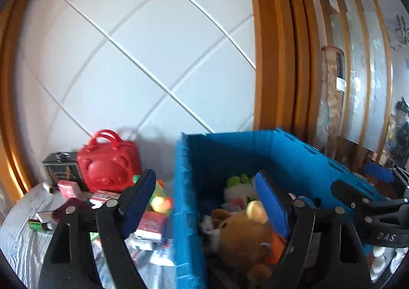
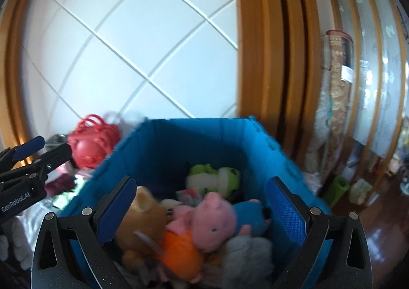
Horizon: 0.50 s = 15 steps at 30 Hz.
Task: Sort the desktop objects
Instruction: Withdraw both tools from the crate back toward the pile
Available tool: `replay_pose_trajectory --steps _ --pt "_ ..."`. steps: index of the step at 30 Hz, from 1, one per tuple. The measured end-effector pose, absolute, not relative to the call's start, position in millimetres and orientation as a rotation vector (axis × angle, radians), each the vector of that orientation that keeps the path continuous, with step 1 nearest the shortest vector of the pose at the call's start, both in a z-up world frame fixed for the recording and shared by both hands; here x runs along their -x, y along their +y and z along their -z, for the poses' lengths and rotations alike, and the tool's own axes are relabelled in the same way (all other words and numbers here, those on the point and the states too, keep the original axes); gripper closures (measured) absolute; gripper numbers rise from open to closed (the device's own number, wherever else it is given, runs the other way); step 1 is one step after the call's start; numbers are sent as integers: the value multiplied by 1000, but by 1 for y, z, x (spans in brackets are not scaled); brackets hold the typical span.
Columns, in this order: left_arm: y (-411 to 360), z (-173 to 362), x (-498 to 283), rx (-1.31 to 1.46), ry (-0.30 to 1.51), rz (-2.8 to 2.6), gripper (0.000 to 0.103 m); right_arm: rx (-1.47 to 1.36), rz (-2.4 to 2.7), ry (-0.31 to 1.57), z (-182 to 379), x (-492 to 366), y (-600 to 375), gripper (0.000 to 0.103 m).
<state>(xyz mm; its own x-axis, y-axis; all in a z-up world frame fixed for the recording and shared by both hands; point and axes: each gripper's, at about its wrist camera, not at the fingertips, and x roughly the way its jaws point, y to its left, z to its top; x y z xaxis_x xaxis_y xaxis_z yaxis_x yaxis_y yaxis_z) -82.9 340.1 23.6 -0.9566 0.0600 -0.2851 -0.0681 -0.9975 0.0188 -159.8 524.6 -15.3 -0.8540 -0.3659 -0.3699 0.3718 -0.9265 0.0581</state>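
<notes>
Toys fill the blue crate (image 2: 194, 140) below me: a brown bear (image 2: 143, 222), a pink pig (image 2: 212, 222) in blue, an orange plush (image 2: 181, 248) against the pig, a grey plush (image 2: 248, 250) at the near right, and a green-and-white frog (image 2: 214, 176) toward the far wall. My right gripper (image 2: 202, 209) hangs over the crate with its jaws spread wide, one blue pad on each side of the heap, and nothing pinched between them; neither pad presses on a toy. My left gripper (image 1: 207, 202) also stands released, its jaws parted across the crate's left wall (image 1: 186, 202): the left pad (image 1: 138, 202) sits outside over the table, the right pad (image 1: 271, 202) inside the crate just beside the bear's ear (image 1: 255, 208). Nothing is gripped there either. Left of the crate, on the grey cloth (image 1: 23, 243), more things lie loose: a red bear-faced bag (image 1: 108, 165) standing near the white panelled wall (image 1: 143, 54), a dark box (image 1: 60, 169) touching its left side, small red and pink cartons (image 1: 150, 225), and a yellow-green toy (image 1: 159, 199) partly hidden behind my left pad. Both views are smeared with blur, so the smaller bits on the cloth I cannot make out. In the left view the right gripper shows at the far right edge; in the right view the left gripper shows at the far left, its jaws apart.
</notes>
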Motion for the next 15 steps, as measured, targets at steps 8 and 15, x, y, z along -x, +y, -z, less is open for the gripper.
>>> replay_pose_trajectory --steps 8,15 --pt "263 -5 58 479 2 -3201 23 -422 2548 -73 20 130 468 0" --pt "155 17 35 628 -96 -3397 23 -325 2430 -83 8 97 388 0"
